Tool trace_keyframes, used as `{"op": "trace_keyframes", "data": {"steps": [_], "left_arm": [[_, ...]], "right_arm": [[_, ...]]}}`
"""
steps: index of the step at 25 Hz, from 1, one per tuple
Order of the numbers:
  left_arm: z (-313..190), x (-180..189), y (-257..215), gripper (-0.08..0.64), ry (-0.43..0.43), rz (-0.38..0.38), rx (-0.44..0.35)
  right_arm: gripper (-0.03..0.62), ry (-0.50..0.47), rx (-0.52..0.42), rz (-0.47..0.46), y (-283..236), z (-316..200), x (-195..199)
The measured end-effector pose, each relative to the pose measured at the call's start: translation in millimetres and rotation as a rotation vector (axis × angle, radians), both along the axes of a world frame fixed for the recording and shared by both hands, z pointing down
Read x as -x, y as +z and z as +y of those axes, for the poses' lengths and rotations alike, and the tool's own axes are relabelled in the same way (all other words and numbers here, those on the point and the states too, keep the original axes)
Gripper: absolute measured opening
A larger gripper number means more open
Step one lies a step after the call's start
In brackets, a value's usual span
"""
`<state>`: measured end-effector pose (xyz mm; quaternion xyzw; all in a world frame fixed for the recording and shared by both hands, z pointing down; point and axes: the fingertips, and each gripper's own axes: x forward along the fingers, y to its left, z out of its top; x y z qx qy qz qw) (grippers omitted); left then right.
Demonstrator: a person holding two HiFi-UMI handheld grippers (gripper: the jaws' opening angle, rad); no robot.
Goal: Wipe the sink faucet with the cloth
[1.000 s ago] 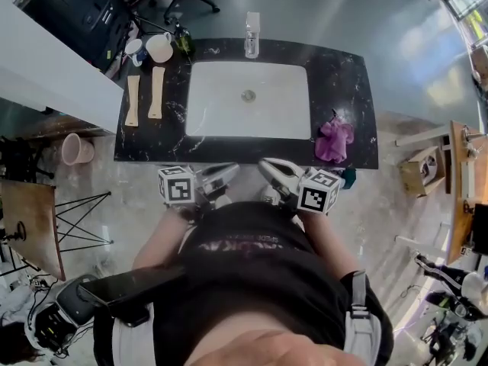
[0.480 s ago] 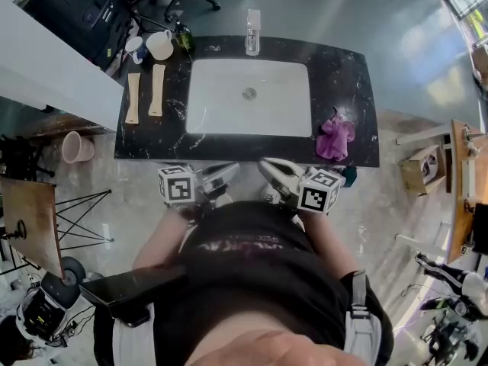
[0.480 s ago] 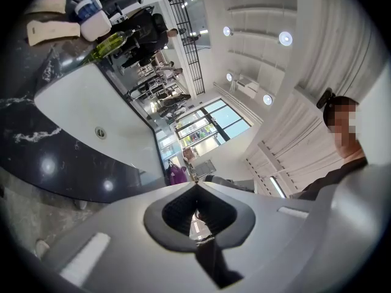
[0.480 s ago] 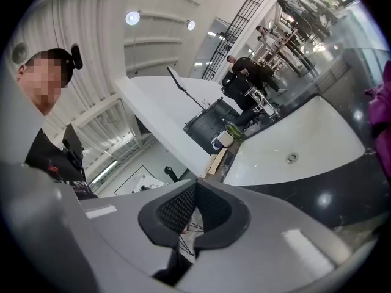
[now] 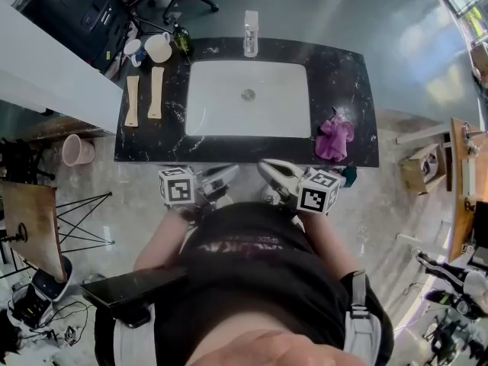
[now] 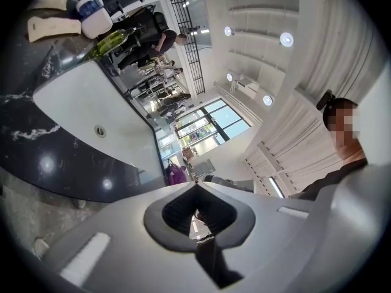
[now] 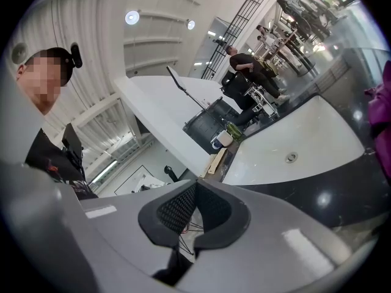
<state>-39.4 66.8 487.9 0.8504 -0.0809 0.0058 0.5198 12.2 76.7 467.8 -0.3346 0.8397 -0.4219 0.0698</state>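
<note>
Left gripper (image 6: 195,185) clenched, pads meeting, empty; right gripper (image 7: 194,184) same, told by gripper views only. Head view: both short of counter (image 5: 351,75) front edge. Purple cloth (image 5: 334,139) crumpled on counter, right of sink (image 5: 229,109). Faucet (image 5: 251,33) at sink's far rim, in head view alone.

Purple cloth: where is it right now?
Head view: the purple cloth lies bunched on the dark counter, right of the white sink, near the front edge.

The tabletop (image 5: 343,82) is black with thin white marbling, and the sink (image 5: 221,109) is plain white. The cloth (image 5: 335,139) is bright purple, and the bin (image 5: 76,149) pale pink.
</note>
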Motion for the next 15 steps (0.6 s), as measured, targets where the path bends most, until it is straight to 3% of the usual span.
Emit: {"op": "trace_keyframes", "data": {"steps": [15], "left_arm": [[-0.6,-2.7,0.4,0.0,0.004,0.003,0.003]], "right_arm": [[0.011,-0.002,0.003,0.009,0.9,-1.1,-1.5]]}}
